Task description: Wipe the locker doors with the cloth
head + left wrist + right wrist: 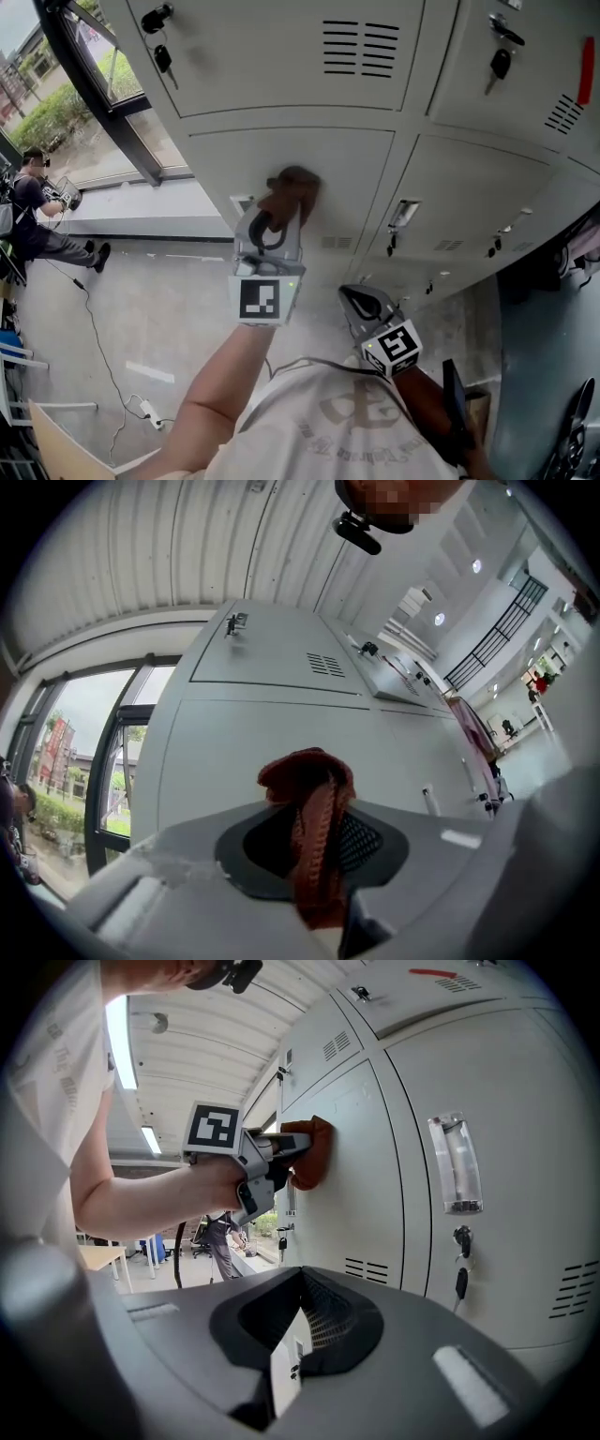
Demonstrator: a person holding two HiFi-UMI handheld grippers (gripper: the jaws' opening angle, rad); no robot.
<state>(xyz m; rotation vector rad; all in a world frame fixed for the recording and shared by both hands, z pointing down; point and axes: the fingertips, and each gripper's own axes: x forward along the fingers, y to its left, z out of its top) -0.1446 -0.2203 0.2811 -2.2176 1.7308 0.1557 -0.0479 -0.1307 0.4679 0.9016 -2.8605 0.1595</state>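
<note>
A rust-brown knitted cloth is bunched against a pale grey locker door in the second row. My left gripper is shut on it, with the cloth sticking out past the jaw tips. In the left gripper view the cloth runs up between the jaws and its end touches the door. The right gripper view shows the cloth flat on the door from the side. My right gripper hangs lower and to the right, away from the lockers, shut with nothing in it.
Keys hang from the locks of the upper doors. A clear label holder and a key are on the neighbouring door. A window is at the left, and a cable with a power strip lies on the floor.
</note>
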